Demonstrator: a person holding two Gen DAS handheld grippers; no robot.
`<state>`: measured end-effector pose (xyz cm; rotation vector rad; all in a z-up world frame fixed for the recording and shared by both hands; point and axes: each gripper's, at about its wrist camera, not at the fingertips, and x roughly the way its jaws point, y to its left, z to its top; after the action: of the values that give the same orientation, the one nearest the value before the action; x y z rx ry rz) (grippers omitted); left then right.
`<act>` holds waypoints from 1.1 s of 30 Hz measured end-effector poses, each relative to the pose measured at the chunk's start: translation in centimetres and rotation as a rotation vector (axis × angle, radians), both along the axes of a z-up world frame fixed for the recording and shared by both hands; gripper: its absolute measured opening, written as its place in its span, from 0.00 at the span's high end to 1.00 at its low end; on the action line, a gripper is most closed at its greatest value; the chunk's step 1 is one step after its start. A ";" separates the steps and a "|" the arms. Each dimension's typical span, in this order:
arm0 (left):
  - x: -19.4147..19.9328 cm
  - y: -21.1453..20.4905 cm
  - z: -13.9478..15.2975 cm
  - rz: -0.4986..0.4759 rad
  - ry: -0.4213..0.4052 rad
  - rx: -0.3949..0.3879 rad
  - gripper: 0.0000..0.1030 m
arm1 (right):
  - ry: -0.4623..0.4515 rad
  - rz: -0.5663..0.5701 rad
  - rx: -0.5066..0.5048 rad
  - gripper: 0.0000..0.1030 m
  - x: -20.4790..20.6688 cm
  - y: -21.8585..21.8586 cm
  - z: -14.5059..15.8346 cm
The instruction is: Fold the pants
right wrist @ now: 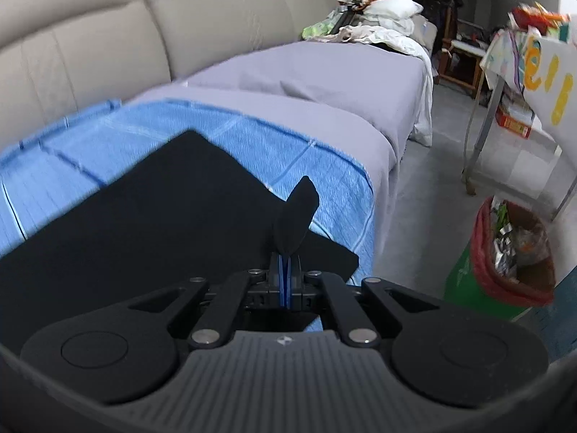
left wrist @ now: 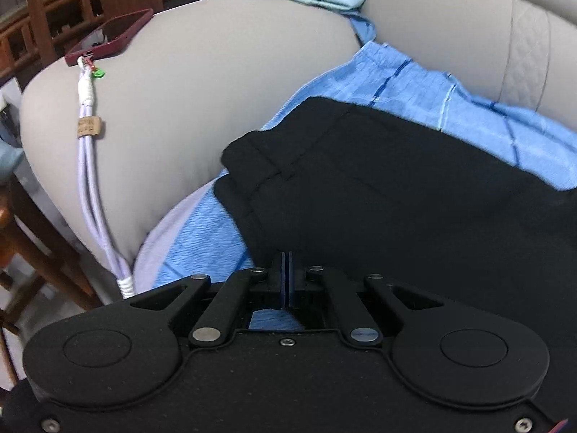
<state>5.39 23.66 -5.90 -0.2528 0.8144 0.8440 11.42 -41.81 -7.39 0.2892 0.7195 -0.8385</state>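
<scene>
Black pants lie flat on a blue checked cloth on a grey sofa seat. In the left wrist view my left gripper is shut at the near edge of the pants, close to the waistband end; the fabric covers the fingertips, so it seems pinched. In the right wrist view the pants spread to the left, and my right gripper is shut on a lifted corner of the black fabric that sticks up above the jaws.
A phone in a red case with a white cable lies on the sofa arm. The blue cloth covers a grey sheet. Clothes pile at the far end. A green bin stands on the floor right.
</scene>
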 end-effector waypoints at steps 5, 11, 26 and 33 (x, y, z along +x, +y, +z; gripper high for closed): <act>-0.8 0.8 -0.5 0.034 0.022 -0.020 0.99 | 0.078 0.022 -0.016 0.96 0.0 0.2 -1.8; -3.1 1.0 1.9 0.003 -0.127 -0.022 0.89 | 0.203 0.090 -0.147 0.50 1.9 1.5 -1.5; -3.0 7.9 0.7 0.029 -0.384 -0.240 0.52 | -0.254 0.672 -0.123 0.06 1.2 18.1 5.7; -1.3 6.9 -2.1 0.033 -0.265 -0.024 0.88 | -0.243 1.094 -0.144 0.05 4.2 32.0 4.1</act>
<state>4.04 30.56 -8.00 -0.3913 0.5737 0.8118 15.64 -9.82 -3.27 -0.1470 0.4744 0.1893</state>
